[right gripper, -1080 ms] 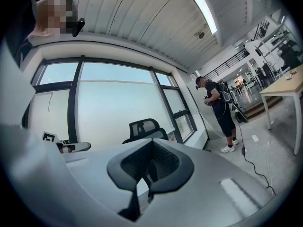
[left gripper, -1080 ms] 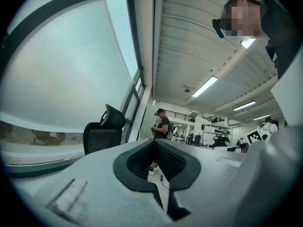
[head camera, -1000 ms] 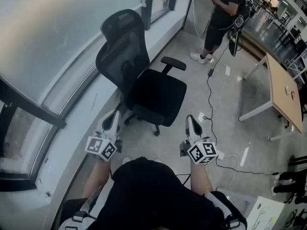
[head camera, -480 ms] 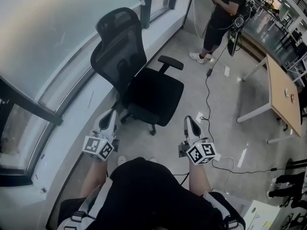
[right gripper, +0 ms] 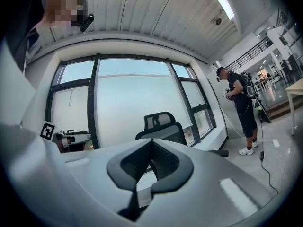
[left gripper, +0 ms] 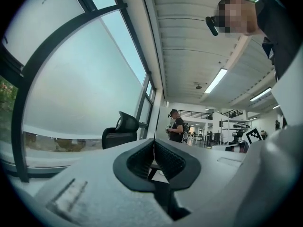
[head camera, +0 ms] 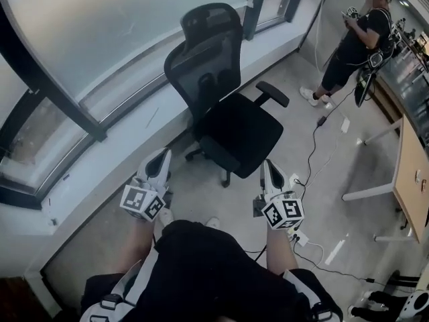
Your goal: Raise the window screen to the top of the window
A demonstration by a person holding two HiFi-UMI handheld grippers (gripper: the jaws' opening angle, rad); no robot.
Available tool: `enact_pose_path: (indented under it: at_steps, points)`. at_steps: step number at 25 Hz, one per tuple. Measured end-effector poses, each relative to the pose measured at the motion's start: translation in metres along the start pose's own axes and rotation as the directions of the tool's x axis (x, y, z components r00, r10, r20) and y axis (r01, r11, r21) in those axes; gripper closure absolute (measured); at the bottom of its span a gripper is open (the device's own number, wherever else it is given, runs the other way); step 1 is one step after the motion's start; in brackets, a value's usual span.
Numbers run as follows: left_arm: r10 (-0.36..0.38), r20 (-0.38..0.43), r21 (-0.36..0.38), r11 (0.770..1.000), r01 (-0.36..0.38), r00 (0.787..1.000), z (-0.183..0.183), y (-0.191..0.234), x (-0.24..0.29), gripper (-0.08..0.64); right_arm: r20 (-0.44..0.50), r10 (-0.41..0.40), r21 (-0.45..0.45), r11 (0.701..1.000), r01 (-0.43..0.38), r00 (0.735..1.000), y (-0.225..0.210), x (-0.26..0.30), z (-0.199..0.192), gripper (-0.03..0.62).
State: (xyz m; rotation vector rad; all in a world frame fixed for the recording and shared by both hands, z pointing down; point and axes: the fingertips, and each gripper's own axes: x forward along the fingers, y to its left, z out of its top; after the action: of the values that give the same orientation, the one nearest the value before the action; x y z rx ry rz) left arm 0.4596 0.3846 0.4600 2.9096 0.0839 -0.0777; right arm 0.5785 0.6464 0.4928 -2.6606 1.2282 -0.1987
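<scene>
The window screen (head camera: pixel 120 25) is a pale grey sheet that covers most of the big pane, with a strip of clear glass below its lower edge. It also shows in the left gripper view (left gripper: pixel 80 93) and the right gripper view (right gripper: pixel 128 108). A black frame post (head camera: pixel 50 79) runs beside it. My left gripper (head camera: pixel 162 157) and right gripper (head camera: pixel 267 166) are held level in front of me over the floor, well short of the window. Both are shut with nothing between the jaws, which meet in the left gripper's (left gripper: pixel 154 151) and the right gripper's (right gripper: pixel 151 151) own views.
A black mesh office chair (head camera: pixel 224 106) stands between me and the window sill (head camera: pixel 127 146). A person (head camera: pixel 352 42) stands at the far right beside cables on the floor (head camera: pixel 315 153). A wooden table (head camera: pixel 412 180) is at the right edge.
The view has swung toward the window, so the chair and the standing person sit further right in the picture. Both grippers stay shut and keep their places before me.
</scene>
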Motion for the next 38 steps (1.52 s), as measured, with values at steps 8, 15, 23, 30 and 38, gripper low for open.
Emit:
enact_pose_path:
  at_steps: [8,15,23,30,38]
  points:
    - [0.105,0.033,0.003,0.994,-0.105,0.994,0.016,0.044,-0.048,0.552,-0.006,0.073,0.021,0.997,-0.073,0.997,0.042,0.031,-0.004,0.588]
    - [0.198,0.077,0.014,0.98,-0.199,0.977,0.042,0.095,-0.099,0.552,-0.009,0.161,0.018,0.987,-0.161,0.987,0.105,0.07,-0.009,0.588]
    - [0.313,0.11,0.006,0.949,-0.315,0.943,0.057,0.143,-0.16,0.554,-0.047,0.28,0.004,0.96,-0.28,0.959,0.174,0.112,-0.023,0.588]
    - [0.391,0.132,-0.001,0.919,-0.394,0.911,0.063,0.169,-0.197,0.555,-0.063,0.357,0.006,0.934,-0.357,0.932,0.215,0.133,-0.032,0.588]
    - [0.491,0.162,0.006,0.867,-0.498,0.856,0.07,0.204,-0.248,0.555,-0.091,0.476,0.011,0.879,-0.477,0.875,0.282,0.161,-0.046,0.588]
